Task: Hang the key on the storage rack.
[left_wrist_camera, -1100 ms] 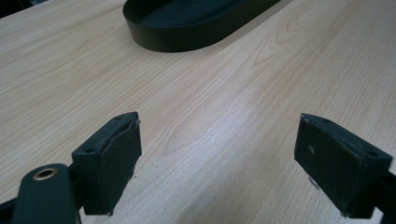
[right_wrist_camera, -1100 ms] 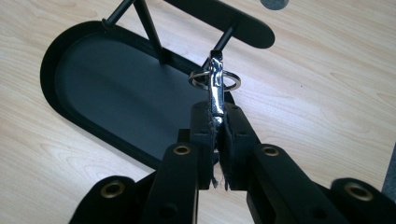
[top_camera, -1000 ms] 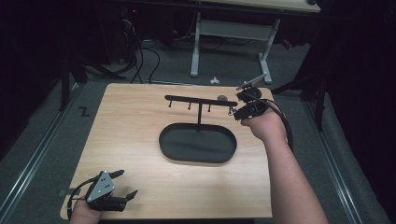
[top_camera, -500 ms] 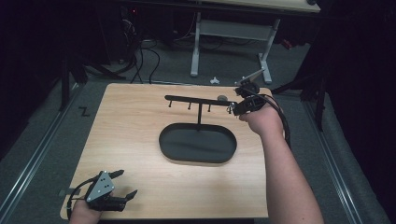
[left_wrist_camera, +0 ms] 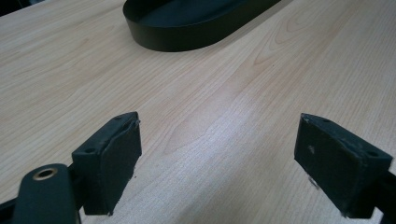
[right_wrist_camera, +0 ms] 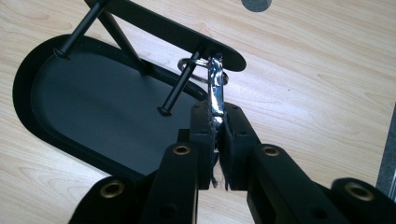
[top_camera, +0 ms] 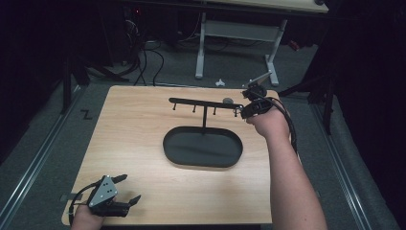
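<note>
Two grippers are at work on the wooden worktop (top_camera: 143, 143). The right gripper (right_wrist_camera: 215, 126) has its fingers pressed together on a thin silvery tab (right_wrist_camera: 215, 93) joined to a metal ring (right_wrist_camera: 198, 70), and that ring sits around the end peg (right_wrist_camera: 182, 88) of the black hook rack (top_camera: 203, 103), under the far right tip of its bar. Over the last second the right hand (top_camera: 268, 122) has edged slightly inward along the bar, toward the peg. I judge the ring is being hung on, or drawn off, this peg; which one cannot be told. The left gripper (top_camera: 112, 196) rests at the near left corner, fingers wide and empty, well apart from the oval black tray (top_camera: 203, 165).
</note>
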A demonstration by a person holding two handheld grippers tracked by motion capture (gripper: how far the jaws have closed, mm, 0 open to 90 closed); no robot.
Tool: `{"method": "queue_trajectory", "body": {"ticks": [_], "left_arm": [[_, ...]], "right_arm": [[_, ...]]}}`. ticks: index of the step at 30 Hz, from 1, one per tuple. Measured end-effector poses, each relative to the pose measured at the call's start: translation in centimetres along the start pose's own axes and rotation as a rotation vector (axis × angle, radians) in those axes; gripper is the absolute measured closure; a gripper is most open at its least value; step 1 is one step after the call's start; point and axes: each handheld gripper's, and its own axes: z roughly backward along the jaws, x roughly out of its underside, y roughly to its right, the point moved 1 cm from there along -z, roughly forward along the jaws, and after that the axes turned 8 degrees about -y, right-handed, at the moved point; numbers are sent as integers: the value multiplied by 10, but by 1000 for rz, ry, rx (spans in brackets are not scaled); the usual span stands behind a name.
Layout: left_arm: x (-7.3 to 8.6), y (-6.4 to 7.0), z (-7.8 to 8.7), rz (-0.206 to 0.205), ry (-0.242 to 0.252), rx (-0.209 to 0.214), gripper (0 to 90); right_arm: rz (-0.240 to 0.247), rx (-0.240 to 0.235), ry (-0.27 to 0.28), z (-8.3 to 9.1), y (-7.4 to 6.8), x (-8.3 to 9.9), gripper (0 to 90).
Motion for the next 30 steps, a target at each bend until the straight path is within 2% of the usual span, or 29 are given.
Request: {"method": "queue_trajectory", "body": {"ticks": [9, 21, 30], "left_arm": [[0, 0, 0, -1, -4, 4, 153], [0, 0, 0, -2, 1, 2, 153], [0, 0, 0, -3, -3, 6, 153]], "right_arm": [[-2, 8, -9, -9, 0, 0, 811], [4, 13, -2, -9, -2, 1, 788], [8, 27, -17, -14, -1, 8, 715]]}}
